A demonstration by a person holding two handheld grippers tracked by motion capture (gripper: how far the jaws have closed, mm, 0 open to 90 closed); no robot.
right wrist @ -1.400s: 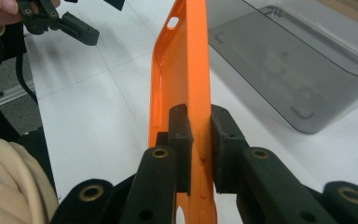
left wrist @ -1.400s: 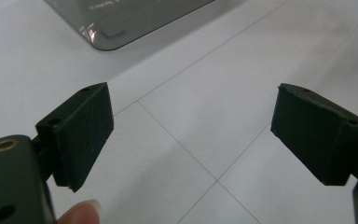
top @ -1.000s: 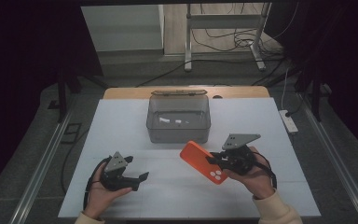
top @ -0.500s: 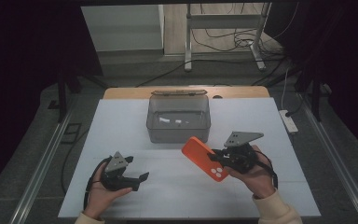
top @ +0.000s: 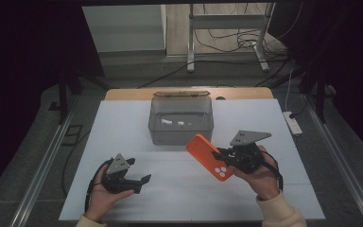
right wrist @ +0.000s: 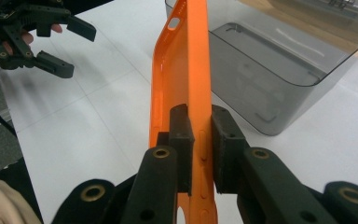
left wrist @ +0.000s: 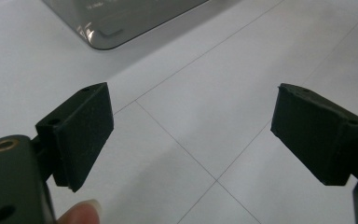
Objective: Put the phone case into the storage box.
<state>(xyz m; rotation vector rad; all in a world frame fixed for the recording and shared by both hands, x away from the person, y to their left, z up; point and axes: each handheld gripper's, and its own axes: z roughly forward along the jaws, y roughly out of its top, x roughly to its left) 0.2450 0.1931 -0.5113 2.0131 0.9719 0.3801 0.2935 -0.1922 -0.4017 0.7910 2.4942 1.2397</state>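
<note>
I see my right gripper (top: 221,156) pinching an orange phone case (top: 209,157) — the two black pads press on the long edge of the case, one on each side, and in the right gripper view (right wrist: 200,140) the case (right wrist: 182,79) stands up on its edge between them. The case is up off the white table (top: 123,127), in front of the grey see-through box (top: 181,120) and a little to its right. It is tilted, with its far end pointing toward the box and its near end, the one with the camera holes, close to my right hand (top: 257,172). The box (right wrist: 279,70) sits near the back of the table, and a few small white bits lie on its floor; I cannot tell what they are. My left gripper (top: 142,182) is low on the left side of the table, well apart from the case. Its pads are spread wide with nothing between them — in the left gripper view (left wrist: 191,135) I see just the bare table with thin lines across it, and a corner of the box (left wrist: 107,28) at the top. My left hand (top: 105,189) holds that gripper from below. A white power strip (top: 293,123) lies off the right edge of the table.
</note>
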